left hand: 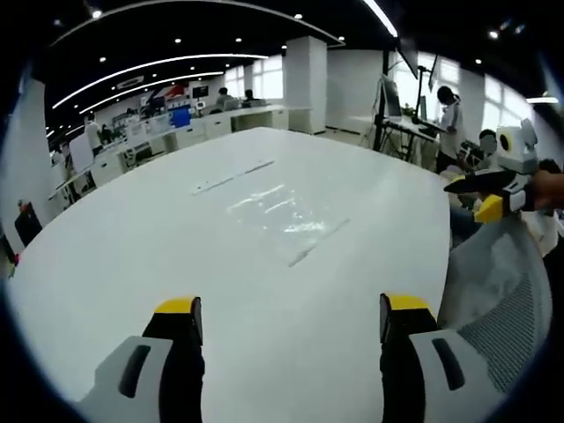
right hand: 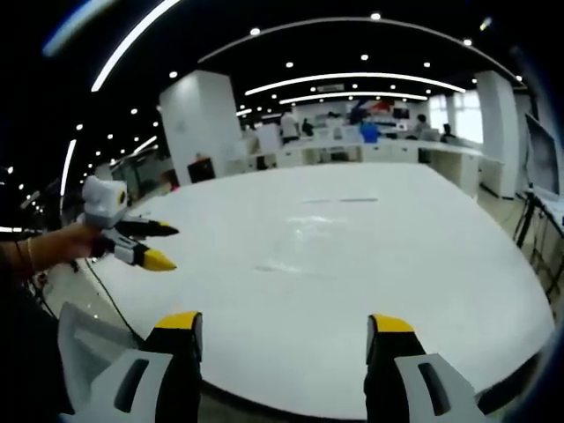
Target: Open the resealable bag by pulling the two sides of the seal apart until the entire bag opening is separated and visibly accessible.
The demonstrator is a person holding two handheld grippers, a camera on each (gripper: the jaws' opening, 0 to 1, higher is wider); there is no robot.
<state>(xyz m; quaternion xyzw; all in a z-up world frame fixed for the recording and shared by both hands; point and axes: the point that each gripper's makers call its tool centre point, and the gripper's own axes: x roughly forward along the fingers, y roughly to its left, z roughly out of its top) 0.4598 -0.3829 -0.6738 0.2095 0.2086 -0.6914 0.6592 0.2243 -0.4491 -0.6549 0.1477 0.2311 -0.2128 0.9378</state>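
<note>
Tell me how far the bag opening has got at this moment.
Nothing looks done: the clear resealable bag lies flat on the white table, untouched. Nothing is in hand; the left gripper and right gripper are both open and held off the bag. Gripping both seal sides and pulling them apart remains.

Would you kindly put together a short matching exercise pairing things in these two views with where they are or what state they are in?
Things:
1. clear resealable bag
2. left gripper
3. right gripper
4. white table

Descriptions:
A. jaws open, held past the table's near edge
B. lying flat and untouched near the table's middle
C. jaws open, held over the tabletop
D. bearing the bag

Pairs: 1-B, 2-C, 3-A, 4-D
</note>
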